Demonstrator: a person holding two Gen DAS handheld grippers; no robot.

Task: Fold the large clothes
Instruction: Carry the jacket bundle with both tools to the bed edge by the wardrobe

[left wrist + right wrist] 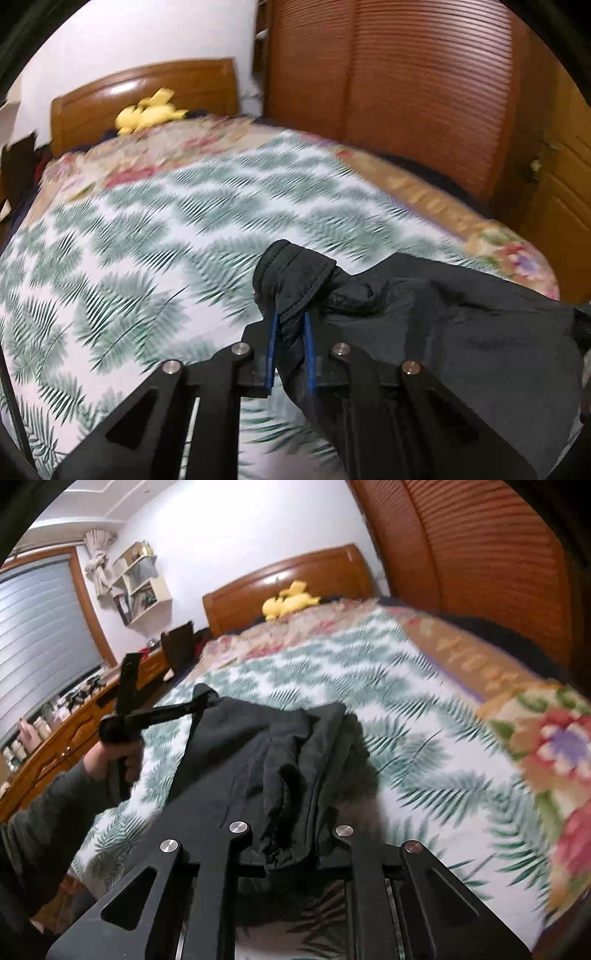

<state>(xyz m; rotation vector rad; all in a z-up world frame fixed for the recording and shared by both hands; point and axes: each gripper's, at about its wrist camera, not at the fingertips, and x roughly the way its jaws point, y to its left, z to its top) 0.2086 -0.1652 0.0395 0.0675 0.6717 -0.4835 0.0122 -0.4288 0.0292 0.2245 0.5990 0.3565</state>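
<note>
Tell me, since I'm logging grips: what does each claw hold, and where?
Both clamp the black garment: left claw on a hemmed corner, right claw on a bunched edge.

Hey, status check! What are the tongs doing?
Left tongs shut on black garment. Right tongs shut on it too. Yellow plush toy far off, nothing blocking.

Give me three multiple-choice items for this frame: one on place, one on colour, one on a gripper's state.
1. Where is the yellow toy?
A. by the headboard
B. on the shelf
C. on the desk

2. What colour is the garment?
A. red
B. white
C. black

3. How does the left gripper stand?
A. wide open
B. shut on the garment
C. shut on nothing

Key:
1 A, it lies at the bed's far end under the wooden board.
2 C, dark cloth over the fern sheet.
3 B, cloth is pinched between the blue pads.
</note>
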